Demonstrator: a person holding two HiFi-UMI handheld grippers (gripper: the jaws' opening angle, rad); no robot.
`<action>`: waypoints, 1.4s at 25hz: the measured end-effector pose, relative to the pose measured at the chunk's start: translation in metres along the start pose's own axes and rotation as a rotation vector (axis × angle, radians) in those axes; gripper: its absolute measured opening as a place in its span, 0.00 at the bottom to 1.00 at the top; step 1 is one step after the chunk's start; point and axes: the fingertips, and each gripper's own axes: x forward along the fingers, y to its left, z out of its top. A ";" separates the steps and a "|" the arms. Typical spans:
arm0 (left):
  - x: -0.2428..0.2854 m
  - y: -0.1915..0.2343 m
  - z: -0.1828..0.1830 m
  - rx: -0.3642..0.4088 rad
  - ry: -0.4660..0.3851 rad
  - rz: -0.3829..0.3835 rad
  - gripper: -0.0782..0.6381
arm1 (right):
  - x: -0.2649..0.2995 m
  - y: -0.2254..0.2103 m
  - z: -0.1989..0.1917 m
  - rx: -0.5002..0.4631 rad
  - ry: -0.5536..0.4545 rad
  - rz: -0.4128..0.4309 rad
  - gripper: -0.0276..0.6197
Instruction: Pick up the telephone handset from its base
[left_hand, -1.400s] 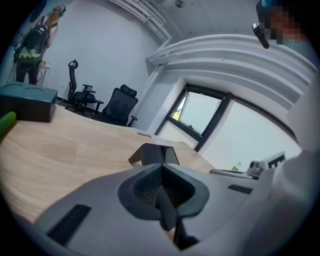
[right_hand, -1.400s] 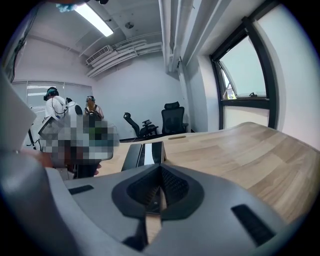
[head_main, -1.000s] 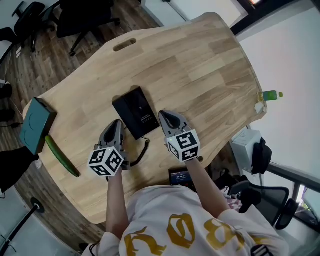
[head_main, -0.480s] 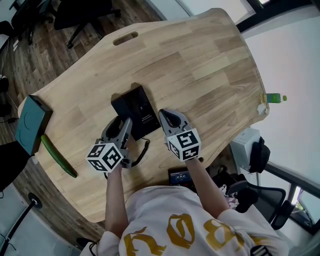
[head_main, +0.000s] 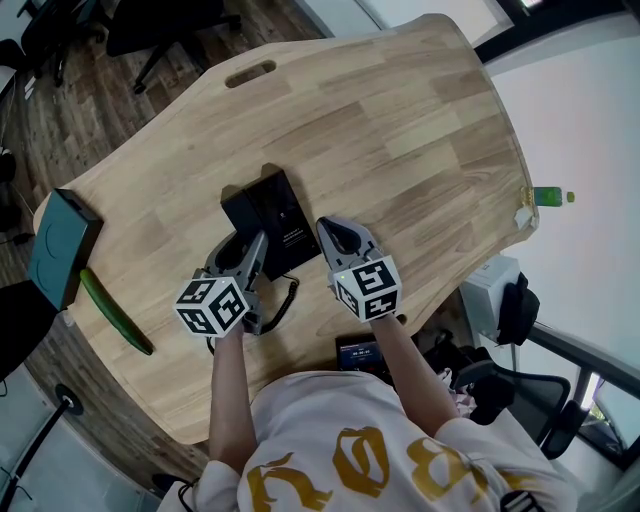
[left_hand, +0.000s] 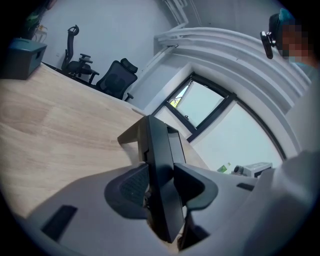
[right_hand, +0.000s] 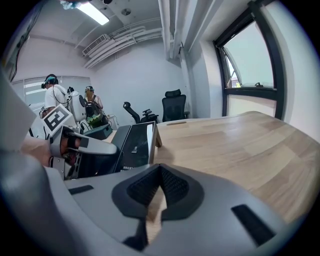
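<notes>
A black telephone base (head_main: 283, 218) lies on the wooden table (head_main: 400, 130), with its handset (head_main: 238, 212) along its left side. My left gripper (head_main: 250, 248) reaches over the handset's near end. In the left gripper view the handset (left_hand: 159, 150) stands between the two pads and both pads touch its sides, with the jaws closing on it. The left gripper (left_hand: 160, 184) points slightly down. My right gripper (head_main: 330, 230) rests just right of the base, shut and empty. In the right gripper view its pads (right_hand: 160, 172) meet, and the base (right_hand: 131, 145) sits ahead on the left.
A coiled cord (head_main: 287, 298) runs from the phone toward the near table edge. A teal box (head_main: 62, 245) and a green cucumber (head_main: 115, 312) lie at the table's left end. A green bottle (head_main: 548, 196) sits beyond the right edge. Office chairs stand behind.
My left gripper has gone from shut beside the phone to spread jaws, and has slid forward and down over the handset's near end. The right gripper has stayed put.
</notes>
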 end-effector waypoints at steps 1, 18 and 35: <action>-0.001 0.000 0.000 -0.003 -0.001 -0.004 0.33 | 0.000 0.000 0.000 -0.001 0.000 0.000 0.05; -0.013 -0.012 0.006 -0.001 -0.029 -0.041 0.25 | -0.012 0.004 0.010 -0.008 -0.030 -0.005 0.05; -0.032 -0.035 0.016 -0.122 -0.122 -0.149 0.21 | -0.038 0.015 0.026 -0.022 -0.085 0.002 0.05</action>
